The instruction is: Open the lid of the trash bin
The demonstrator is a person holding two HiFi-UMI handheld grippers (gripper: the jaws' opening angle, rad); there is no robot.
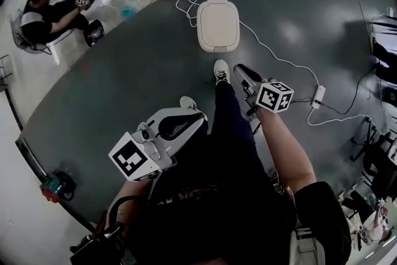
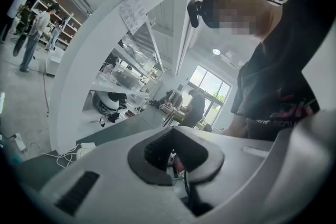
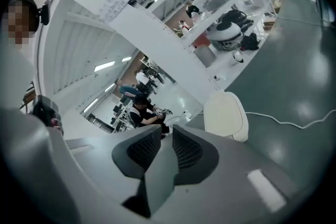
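In the head view, the trash bin is seen standing on the dark floor mat, its cream lid down flat. A white cable is run past the bin's right side. On the near side of the bin a white shoe is planted just short of it. The right gripper is held just beyond that shoe, near the bin but apart from it. The left gripper is kept further back, well apart from the bin.

In the left gripper view, the left gripper's jaw tips are seen brought together, with nothing caught between them. The bin is not made out there.

In the right gripper view, the right gripper's jaws are closed to a thin slit and nothing is held. The bin is seen beyond them, to the right.

The lid is judged to be light, stiff, smooth plastic, likely slippery under the pads. It would best be taken by its near front lip, and a light bin may be shifted as it is lifted.
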